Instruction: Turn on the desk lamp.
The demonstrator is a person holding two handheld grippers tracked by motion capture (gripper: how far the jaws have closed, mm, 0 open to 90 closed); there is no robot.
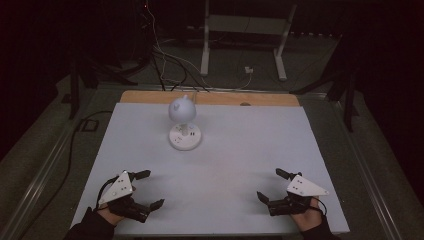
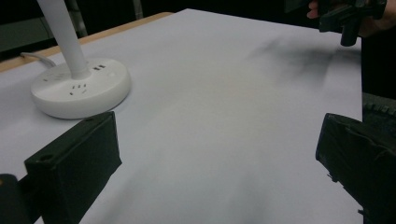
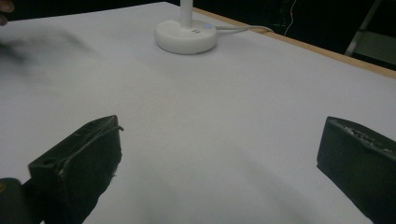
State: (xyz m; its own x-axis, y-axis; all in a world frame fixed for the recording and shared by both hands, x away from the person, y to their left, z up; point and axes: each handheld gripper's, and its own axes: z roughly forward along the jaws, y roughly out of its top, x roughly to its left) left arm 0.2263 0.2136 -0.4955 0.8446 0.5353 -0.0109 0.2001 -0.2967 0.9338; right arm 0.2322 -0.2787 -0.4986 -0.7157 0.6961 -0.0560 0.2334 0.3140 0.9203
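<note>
A white desk lamp [image 1: 182, 120] stands at the back middle of the white table sheet [image 1: 240, 150], its round head above a round base with sockets [image 2: 79, 86] [image 3: 186, 35]. My left gripper [image 1: 149, 189] rests open near the front left edge, held by a hand, nothing between its jaws. At the front right my right gripper [image 1: 270, 184] is open too, with nothing in it. In the left gripper view the right gripper [image 2: 348, 18] shows far off at the top right. Both grippers sit well in front of the lamp.
A white cable [image 3: 243, 29] runs from the lamp base over the wooden back edge [image 1: 210, 97]. Beyond the table are a dark floor with cables [image 1: 165, 60] and a white stand frame [image 1: 245, 30]. Broad bare sheet lies between the grippers and the lamp.
</note>
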